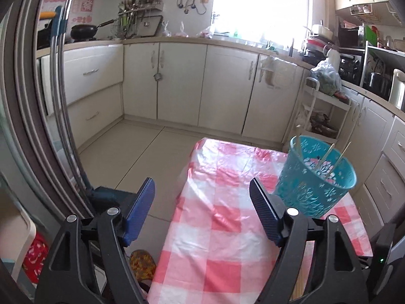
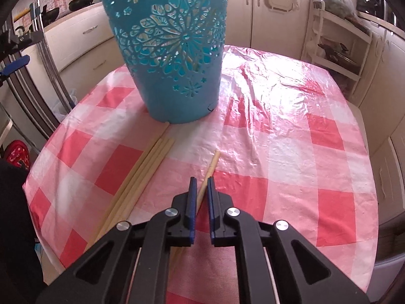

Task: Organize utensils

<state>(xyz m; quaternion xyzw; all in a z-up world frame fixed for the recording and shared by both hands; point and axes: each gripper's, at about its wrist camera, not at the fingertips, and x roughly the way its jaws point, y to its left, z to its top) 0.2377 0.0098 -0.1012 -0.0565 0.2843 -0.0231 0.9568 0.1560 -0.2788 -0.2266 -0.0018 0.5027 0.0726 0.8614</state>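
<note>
A teal cut-out basket (image 1: pixel 316 177) (image 2: pixel 172 58) stands on the table with the pink checked cloth (image 1: pixel 215 228) (image 2: pixel 291 152). Three pale chopsticks (image 1: pixel 340 158) lean inside it. My left gripper (image 1: pixel 202 181) hovers open and empty over the table's left edge, with the basket ahead to its right. In the right wrist view, several chopsticks (image 2: pixel 141 174) lie side by side in front of the basket. A single chopstick (image 2: pixel 214 159) lies apart, and my right gripper (image 2: pixel 201 179) is shut on its near half, low over the cloth.
Metal frame poles (image 1: pixel 58 101) rise close on the left. A white trolley (image 1: pixel 326 106) with bags stands beyond the table's far right corner. Cream cabinets (image 1: pixel 182 83) line the walls around tiled floor. A patterned slipper (image 1: pixel 143 263) lies under the table's left edge.
</note>
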